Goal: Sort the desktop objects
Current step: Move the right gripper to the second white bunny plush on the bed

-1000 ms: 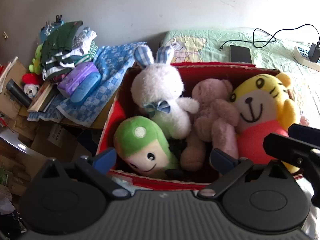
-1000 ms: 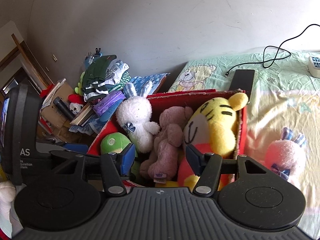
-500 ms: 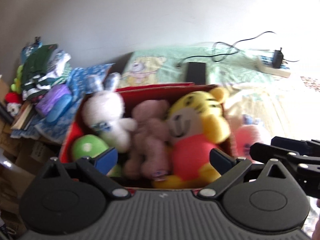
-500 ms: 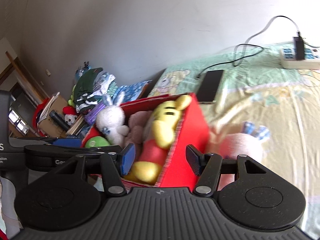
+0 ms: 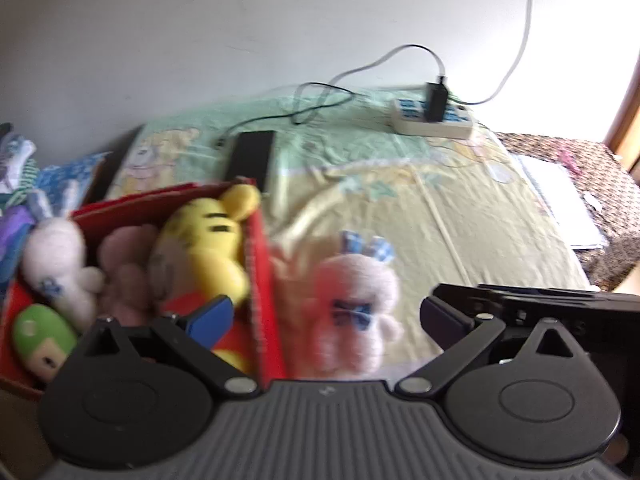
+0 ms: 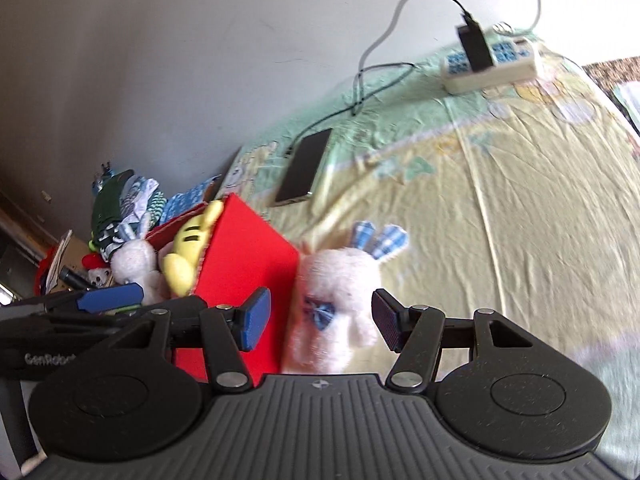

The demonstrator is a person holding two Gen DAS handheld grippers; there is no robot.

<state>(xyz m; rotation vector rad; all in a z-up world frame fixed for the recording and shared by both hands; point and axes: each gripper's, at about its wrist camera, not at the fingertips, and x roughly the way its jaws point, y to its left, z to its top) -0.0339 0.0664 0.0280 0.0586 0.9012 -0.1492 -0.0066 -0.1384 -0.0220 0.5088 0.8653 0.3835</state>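
Observation:
A pink plush rabbit (image 5: pixel 354 304) (image 6: pixel 340 296) with checked blue ears lies on the yellow-green sheet just right of a red box (image 5: pixel 264 300) (image 6: pixel 244 256). The box holds a yellow tiger plush (image 5: pixel 204 256) (image 6: pixel 188 248), a dusty pink bear (image 5: pixel 124 268), a white rabbit (image 5: pixel 56 264) (image 6: pixel 134 260) and a green-headed doll (image 5: pixel 40 336). My left gripper (image 5: pixel 326 318) is open, spanning the box's right wall and the pink rabbit. My right gripper (image 6: pixel 320 322) is open with the pink rabbit between its fingers, untouched. The right gripper's fingers (image 5: pixel 472 304) show at the right of the left wrist view.
A black phone (image 5: pixel 252 158) (image 6: pixel 304 170) with a cable lies on the sheet behind the box. A white power strip (image 5: pixel 434 118) (image 6: pixel 492 64) with a black charger sits near the wall. Clothes and clutter (image 6: pixel 120 208) pile up left of the box. White papers (image 5: pixel 556 200) lie far right.
Both grippers have swung right, from over the box of plush toys to the pink rabbit beside it. Both have stayed open. The toys have not moved.

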